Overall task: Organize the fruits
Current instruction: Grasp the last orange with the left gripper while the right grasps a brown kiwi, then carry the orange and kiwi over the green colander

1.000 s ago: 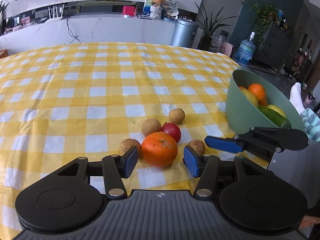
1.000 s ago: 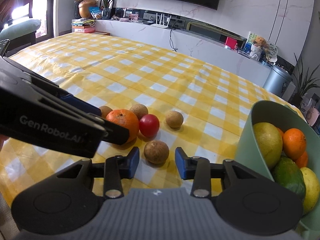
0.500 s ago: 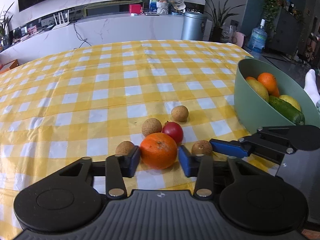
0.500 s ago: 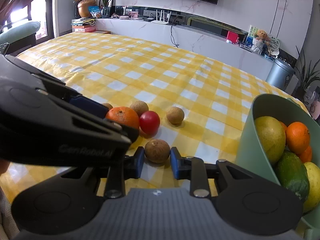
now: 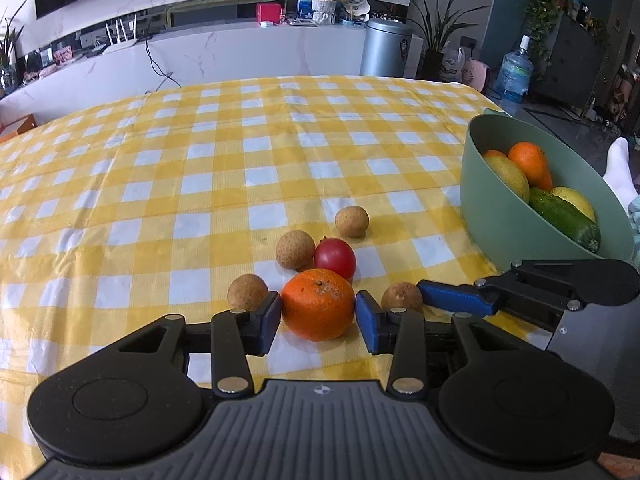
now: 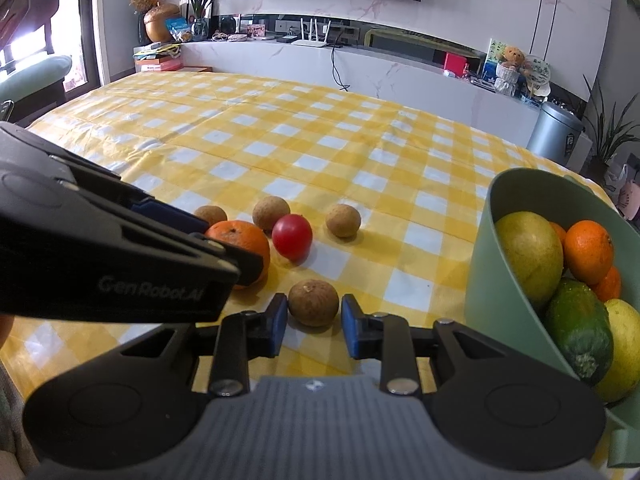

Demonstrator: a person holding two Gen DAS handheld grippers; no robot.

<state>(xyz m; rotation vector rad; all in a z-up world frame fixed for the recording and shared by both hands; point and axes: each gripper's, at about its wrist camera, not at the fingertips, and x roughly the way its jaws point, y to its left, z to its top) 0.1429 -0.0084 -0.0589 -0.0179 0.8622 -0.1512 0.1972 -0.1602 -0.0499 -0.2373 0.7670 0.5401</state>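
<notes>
An orange rests on the yellow checked tablecloth, and my left gripper is shut on it, a blue pad against each side. Just to its right lies a small brown round fruit with my right gripper shut on it; it still touches the cloth. In the left wrist view that brown fruit shows beside the right gripper's blue finger. Behind the orange sit a red tomato and three more brown fruits.
A green bowl at the right table edge holds oranges, yellow fruit and a dark green cucumber. A person's white-socked foot shows beyond the bowl. The tablecloth stretches far back and left.
Both pairs of jaws have closed in: the left from wide apart onto the orange, the right onto the brown fruit. Neither fruit has left the cloth.
</notes>
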